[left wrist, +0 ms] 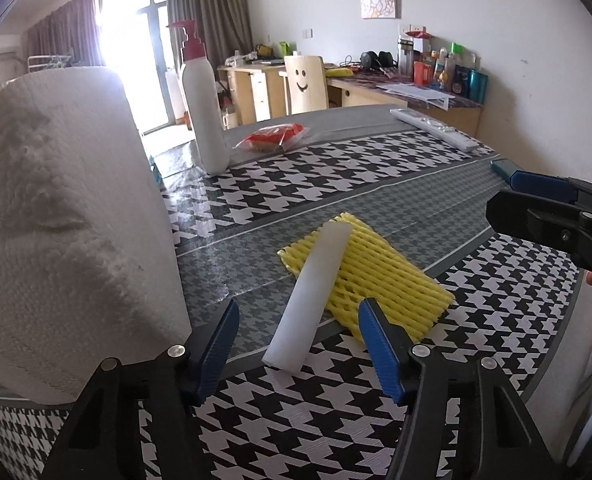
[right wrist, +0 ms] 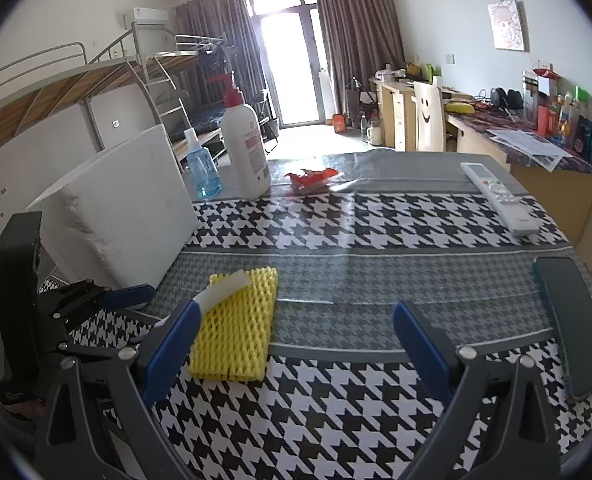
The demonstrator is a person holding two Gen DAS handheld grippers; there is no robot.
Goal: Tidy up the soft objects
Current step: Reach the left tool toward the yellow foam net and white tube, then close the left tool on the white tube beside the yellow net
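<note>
The white foam stick (left wrist: 310, 292) lies slantwise on the yellow foam net (left wrist: 380, 276), both flat on the houndstooth tablecloth (left wrist: 336, 420). The left gripper (left wrist: 296, 344) straddles the stick's near end, pads apart from it, grasping nothing. The right gripper (right wrist: 296, 344), beside the net, stands released and empty.

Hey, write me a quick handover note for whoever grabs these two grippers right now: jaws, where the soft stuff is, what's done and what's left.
Left gripper: jaws open, straddling the near end of the white foam stick, pads not touching it.
Right gripper: jaws open, empty, above the tablecloth.
White foam stick lies diagonally across the yellow foam net, which lies flat on the table. Paper towel roll stands upright to the left.
Done: nothing visibly sorted.
Left: probably grip the stick, lift it off the net, then place both.
</note>
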